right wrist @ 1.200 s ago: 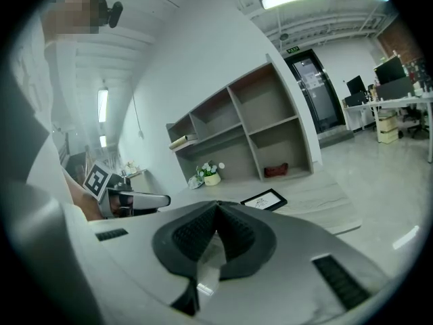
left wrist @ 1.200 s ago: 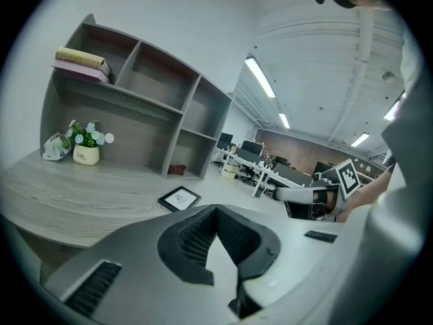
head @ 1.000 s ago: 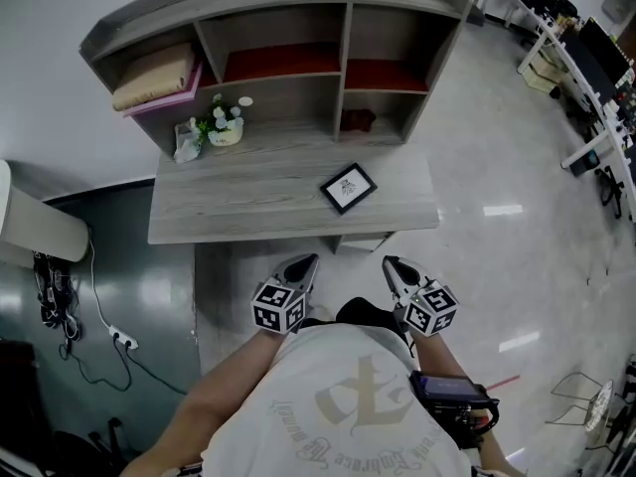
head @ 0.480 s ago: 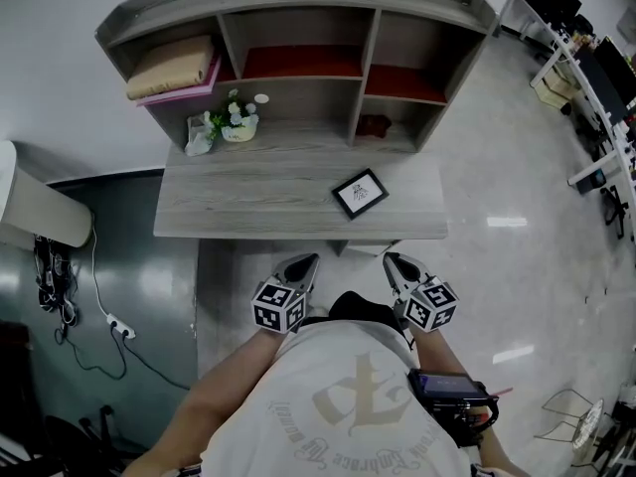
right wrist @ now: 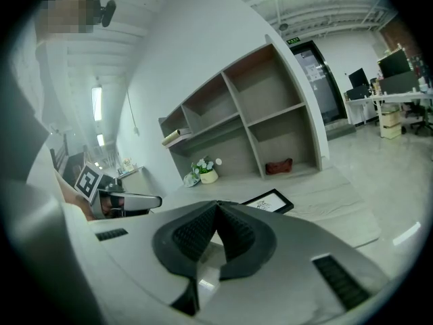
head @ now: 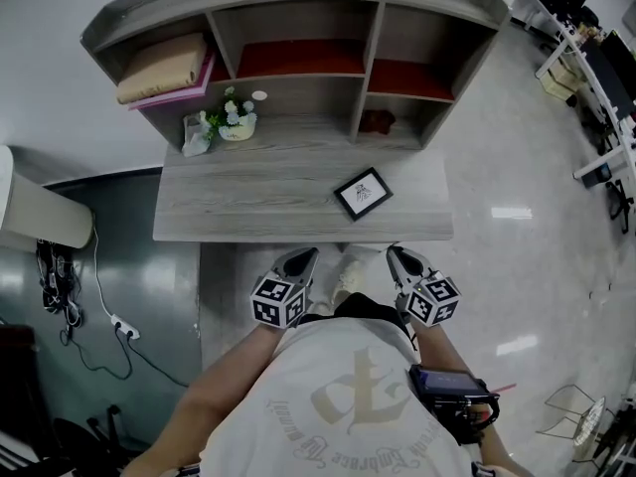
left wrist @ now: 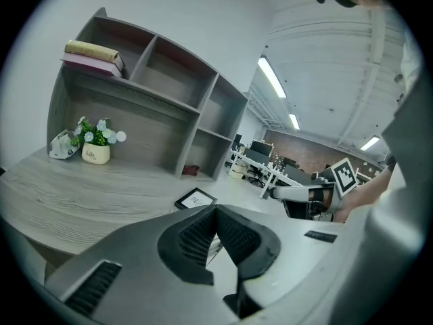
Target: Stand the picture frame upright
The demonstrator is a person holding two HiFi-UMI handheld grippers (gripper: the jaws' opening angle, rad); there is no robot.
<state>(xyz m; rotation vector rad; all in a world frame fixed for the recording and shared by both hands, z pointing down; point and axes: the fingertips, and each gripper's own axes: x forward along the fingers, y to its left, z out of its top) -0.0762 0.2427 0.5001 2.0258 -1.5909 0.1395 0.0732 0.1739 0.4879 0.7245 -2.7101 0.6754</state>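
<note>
Partly hidden: picture frame (left wrist: 195, 199) behind left gripper (left wrist: 216, 210) | print illegible

left gripper (head: 311, 255) and right gripper (head: 393, 252) nearer the desk (head: 248, 203), shoe (head: 348, 272) now showing between them

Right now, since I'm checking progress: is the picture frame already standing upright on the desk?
No, the picture frame lies flat and face up on the desk, near its front edge.
</note>
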